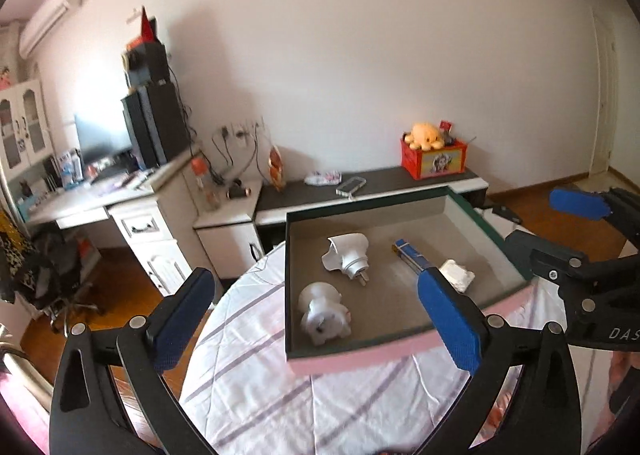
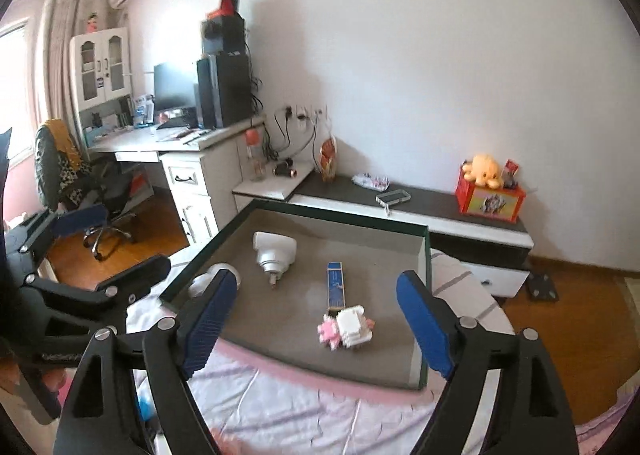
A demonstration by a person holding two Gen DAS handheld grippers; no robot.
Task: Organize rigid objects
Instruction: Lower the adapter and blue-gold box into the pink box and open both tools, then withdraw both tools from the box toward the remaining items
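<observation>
So both grippers are hanging over the bed with nothing in them: the left gripper (image 1: 316, 319) has its blue pads spread really wide, and the right gripper (image 2: 320, 325) is gaping open too, just not quite as far. The shallow green-rimmed box (image 1: 400, 202) sits on the striped sheet (image 1: 256, 387), and everything's inside it, with the white plug adapter (image 1: 347, 257) at about 11 o'clock, the round white piggy figure (image 1: 322, 313) at 7. The blue stick-shaped box (image 2: 335, 284) sits near the middle, touching the pink-and-white block toy (image 2: 347, 327) at 5.
</observation>
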